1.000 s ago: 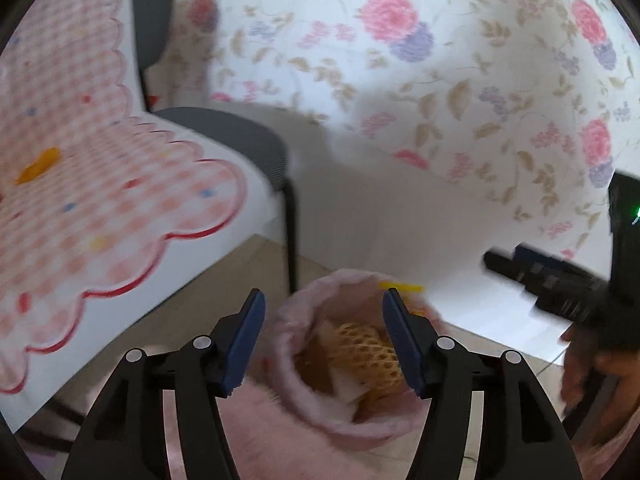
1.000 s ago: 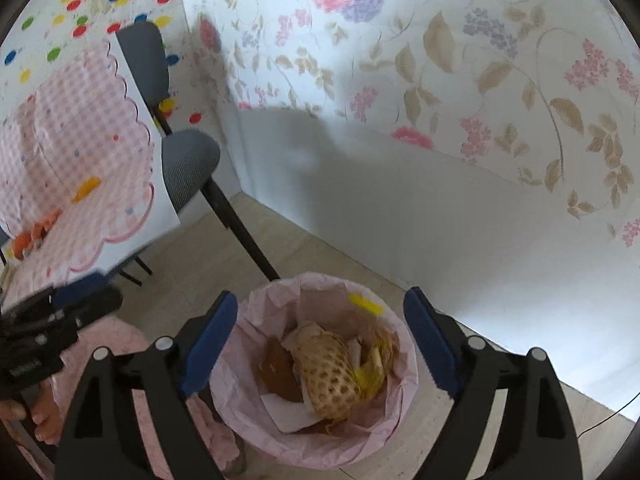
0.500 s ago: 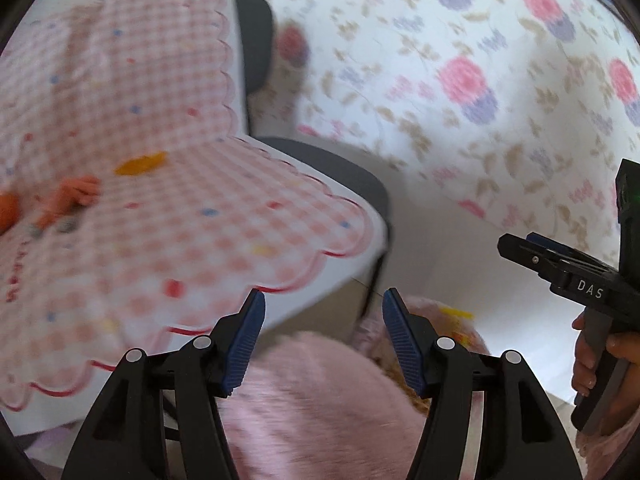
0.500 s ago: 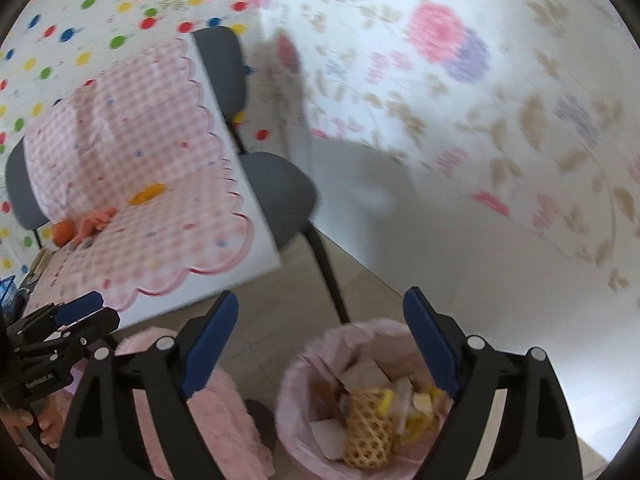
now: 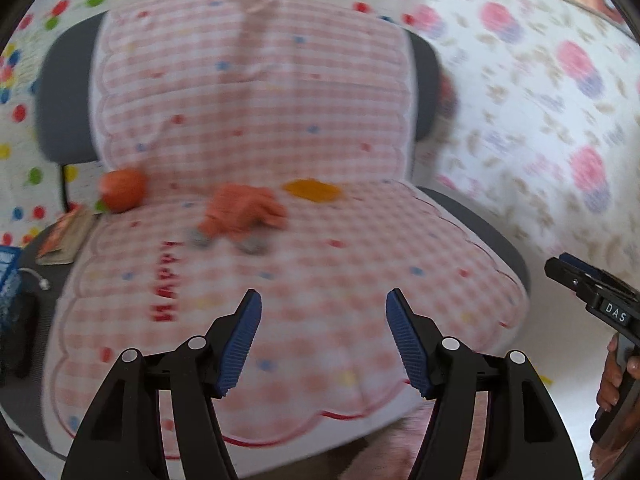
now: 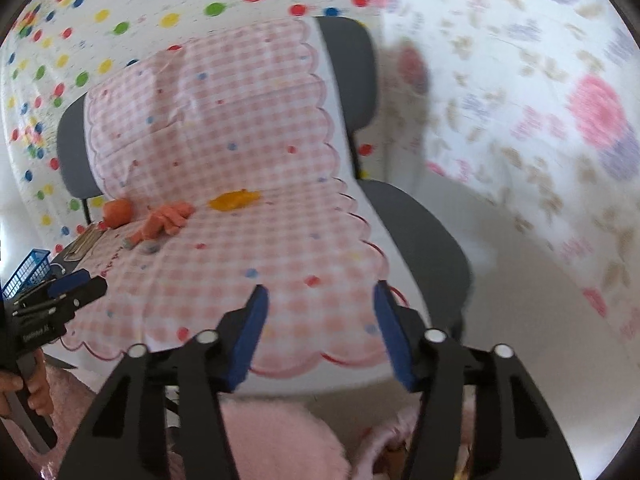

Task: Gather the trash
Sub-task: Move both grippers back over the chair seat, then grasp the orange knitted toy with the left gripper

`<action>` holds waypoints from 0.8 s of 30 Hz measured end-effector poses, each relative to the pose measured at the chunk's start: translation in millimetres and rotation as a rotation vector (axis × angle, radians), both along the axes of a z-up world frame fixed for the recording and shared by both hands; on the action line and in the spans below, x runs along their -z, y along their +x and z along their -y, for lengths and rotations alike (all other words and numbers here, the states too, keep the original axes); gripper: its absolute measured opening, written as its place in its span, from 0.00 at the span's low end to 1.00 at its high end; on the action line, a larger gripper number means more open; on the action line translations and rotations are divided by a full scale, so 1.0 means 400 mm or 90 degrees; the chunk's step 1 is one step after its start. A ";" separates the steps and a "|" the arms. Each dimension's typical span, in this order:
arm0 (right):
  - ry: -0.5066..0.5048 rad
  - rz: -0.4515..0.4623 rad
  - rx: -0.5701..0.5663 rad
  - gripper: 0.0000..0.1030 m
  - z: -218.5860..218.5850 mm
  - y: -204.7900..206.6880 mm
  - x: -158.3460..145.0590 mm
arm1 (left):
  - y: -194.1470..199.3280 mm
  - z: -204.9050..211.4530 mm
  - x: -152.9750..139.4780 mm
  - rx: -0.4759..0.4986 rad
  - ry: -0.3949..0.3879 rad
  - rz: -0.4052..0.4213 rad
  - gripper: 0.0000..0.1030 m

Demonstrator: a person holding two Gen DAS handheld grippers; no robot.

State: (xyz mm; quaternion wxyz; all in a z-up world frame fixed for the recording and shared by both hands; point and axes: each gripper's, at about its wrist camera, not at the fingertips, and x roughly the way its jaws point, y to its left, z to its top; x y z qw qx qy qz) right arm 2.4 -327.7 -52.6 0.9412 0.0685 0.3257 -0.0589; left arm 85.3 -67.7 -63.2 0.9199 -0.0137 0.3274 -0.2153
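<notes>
Both views are smeared with blur, so the small grey bits [image 5: 248, 245] beside the orange peel [image 5: 244, 212] on the pink checked cloth [image 5: 304, 152] cannot be made out. The red lettering at 9 o'clock in the left view reads only in part. The left gripper [image 5: 322, 340] has its jaws spread wide with nothing between them; the right gripper [image 6: 320, 330] is likewise parted and empty.

On the cloth, the trash lies toward 11 o'clock from the left gripper: the orange peel, a yellow scrap [image 5: 312, 191] just beyond it toward 12 o'clock, and a round orange fruit [image 5: 123, 190] farther out at 10 o'clock. The cloth hides most of the grey chairs [image 6: 416, 236] beneath it — only backs and seat edges show.

A blue basket [image 6: 26, 272] is cut off at the 9 o'clock edge of the right view; its contents cannot be seen. Something pink and fluffy [image 6: 276, 440] fills the 6 o'clock edge, partly hidden by the gripper.
</notes>
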 end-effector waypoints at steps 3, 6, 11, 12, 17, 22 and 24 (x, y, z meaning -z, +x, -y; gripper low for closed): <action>0.005 0.000 -0.024 0.43 -0.021 0.064 -0.012 | 0.030 -0.043 -0.016 -0.028 0.014 0.006 0.64; 0.007 0.000 -0.040 0.43 -0.039 0.121 -0.022 | 0.069 -0.073 -0.032 -0.047 0.020 0.003 0.64; 0.011 -0.007 -0.064 0.43 -0.060 0.226 -0.030 | 0.141 -0.096 -0.045 -0.068 0.022 -0.005 0.64; 0.012 -0.009 -0.069 0.43 -0.065 0.252 -0.029 | 0.162 -0.098 -0.045 -0.070 0.023 -0.008 0.64; 0.010 -0.033 -0.084 0.43 -0.080 0.381 0.003 | 0.250 -0.091 -0.025 -0.074 0.031 -0.022 0.76; 0.027 -0.069 -0.088 0.43 -0.090 0.501 0.061 | 0.349 -0.089 0.008 -0.090 0.039 -0.038 0.76; 0.036 -0.085 -0.090 0.43 -0.098 0.548 0.087 | 0.379 -0.088 0.017 -0.094 0.040 -0.043 0.76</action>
